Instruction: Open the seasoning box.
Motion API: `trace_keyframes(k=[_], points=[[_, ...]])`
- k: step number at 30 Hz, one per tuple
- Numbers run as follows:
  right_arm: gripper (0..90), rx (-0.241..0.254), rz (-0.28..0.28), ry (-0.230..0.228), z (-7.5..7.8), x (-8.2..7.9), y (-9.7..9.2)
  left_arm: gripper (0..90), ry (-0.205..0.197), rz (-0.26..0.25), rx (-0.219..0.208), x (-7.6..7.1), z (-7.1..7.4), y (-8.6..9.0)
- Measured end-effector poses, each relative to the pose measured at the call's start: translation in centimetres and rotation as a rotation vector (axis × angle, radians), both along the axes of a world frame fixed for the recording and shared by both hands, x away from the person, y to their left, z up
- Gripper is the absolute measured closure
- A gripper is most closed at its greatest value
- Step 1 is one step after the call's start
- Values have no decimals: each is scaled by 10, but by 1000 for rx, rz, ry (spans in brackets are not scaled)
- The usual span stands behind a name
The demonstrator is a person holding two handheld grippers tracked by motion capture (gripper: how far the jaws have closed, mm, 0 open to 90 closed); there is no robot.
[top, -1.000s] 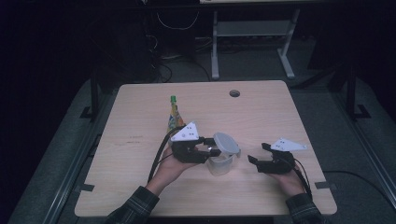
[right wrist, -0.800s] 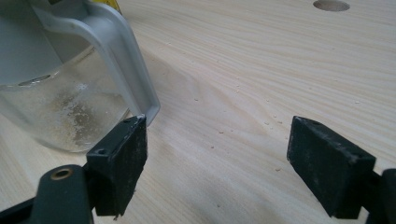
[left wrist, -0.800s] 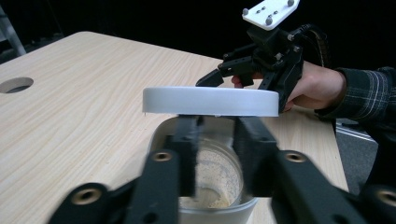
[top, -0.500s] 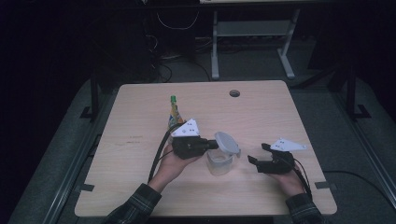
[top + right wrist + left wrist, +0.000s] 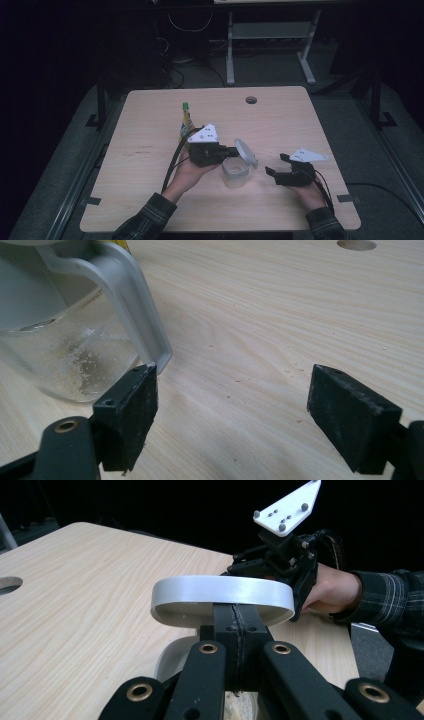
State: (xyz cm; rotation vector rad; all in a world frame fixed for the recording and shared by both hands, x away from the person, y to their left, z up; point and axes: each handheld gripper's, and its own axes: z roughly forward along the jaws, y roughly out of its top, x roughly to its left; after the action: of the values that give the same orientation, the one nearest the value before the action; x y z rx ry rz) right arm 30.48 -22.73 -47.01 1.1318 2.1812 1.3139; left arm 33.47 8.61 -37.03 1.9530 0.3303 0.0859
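A clear plastic container (image 5: 235, 173) stands on the wooden table (image 5: 150, 125) between my two grippers, its mouth uncovered. My left gripper (image 5: 234, 150) is shut on the rim of its round grey-white lid (image 5: 246, 152), which hangs tilted just above and behind the container. In the left gripper view the lid (image 5: 222, 592) lies across the closed jaws of that gripper (image 5: 235, 625), with the container's rim (image 5: 167, 660) below. My right gripper (image 5: 275, 165) rests open on the table to the container's right. In the right gripper view, that gripper (image 5: 232, 410) stands empty beside the container (image 5: 60, 355) and its grey handle (image 5: 131, 305).
A small bottle with a green cap (image 5: 186, 122) stands just behind the left gripper. A round cable hole (image 5: 251, 100) sits near the table's far edge. Dark floor and a metal frame (image 5: 230, 55) lie beyond the table.
The lid has come up off the container and tipped, held in the left gripper, so the container's mouth now shows. The right gripper has stayed where it was.
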Motion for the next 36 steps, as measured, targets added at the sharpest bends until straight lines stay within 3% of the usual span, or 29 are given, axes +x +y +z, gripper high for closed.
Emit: trace_keyframes(k=[23, 36], points=[[199, 9, -6, -1, 0, 0, -2, 900, 0, -37, -7, 14, 1, -27], [197, 9, -6, -3, 0, 0, -2, 900, 15, -5, 2, 9, 9, -12]])
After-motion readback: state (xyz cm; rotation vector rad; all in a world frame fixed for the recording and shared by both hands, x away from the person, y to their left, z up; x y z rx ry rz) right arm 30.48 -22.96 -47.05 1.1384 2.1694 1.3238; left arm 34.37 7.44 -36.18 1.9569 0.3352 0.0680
